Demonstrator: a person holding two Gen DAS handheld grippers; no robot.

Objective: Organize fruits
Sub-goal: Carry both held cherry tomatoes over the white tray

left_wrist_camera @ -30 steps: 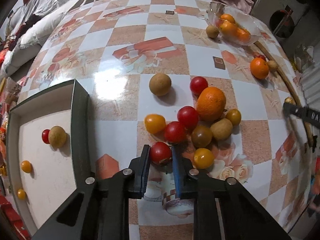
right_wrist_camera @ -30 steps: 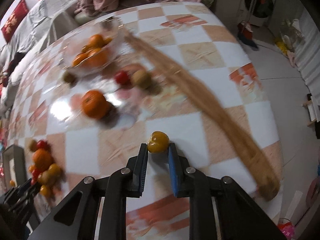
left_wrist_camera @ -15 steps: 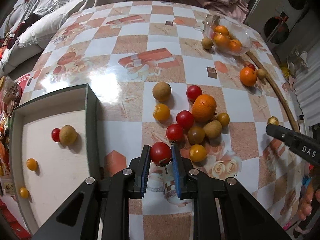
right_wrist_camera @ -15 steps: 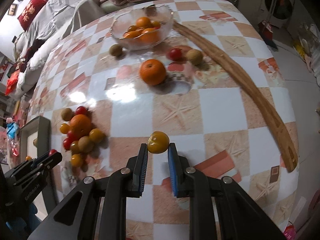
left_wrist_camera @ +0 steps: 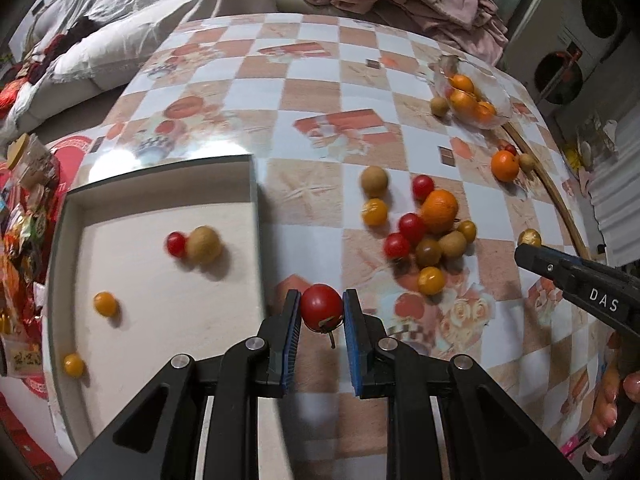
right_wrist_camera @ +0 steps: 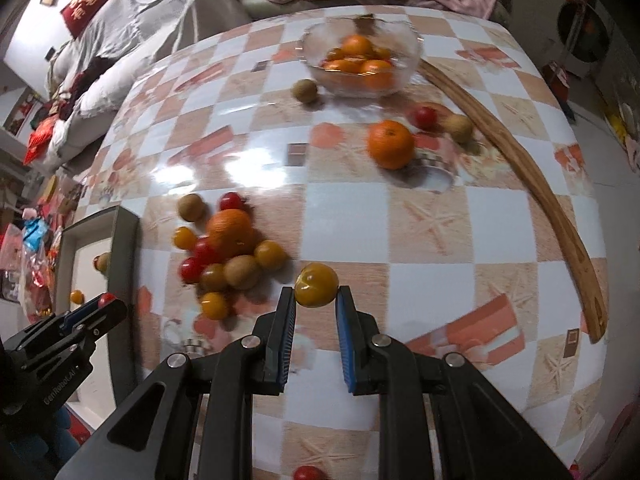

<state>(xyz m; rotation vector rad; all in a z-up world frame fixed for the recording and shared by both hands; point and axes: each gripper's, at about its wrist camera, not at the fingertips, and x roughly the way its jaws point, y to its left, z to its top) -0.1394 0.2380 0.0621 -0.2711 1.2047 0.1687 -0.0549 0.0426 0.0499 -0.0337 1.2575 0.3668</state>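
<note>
Your left gripper (left_wrist_camera: pixel 322 312) jaws clamp a red tomato (left_wrist_camera: pixel 321 307), right gripper (right_wrist_camera: pixel 316 300) jaws a yellow tomato (right_wrist_camera: pixel 316 285). Tray (left_wrist_camera: pixel 256 216) holds maybe five fruits (blurry); the pile (left_wrist_camera: pixel 424 236) beside it plus strays are left.

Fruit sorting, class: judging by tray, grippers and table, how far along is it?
Done: four small fruits lie in the tray, oranges in the glass bowl. In hand: left gripper holds a red tomato, right gripper a yellow tomato. Left: the pile on the table.
</note>
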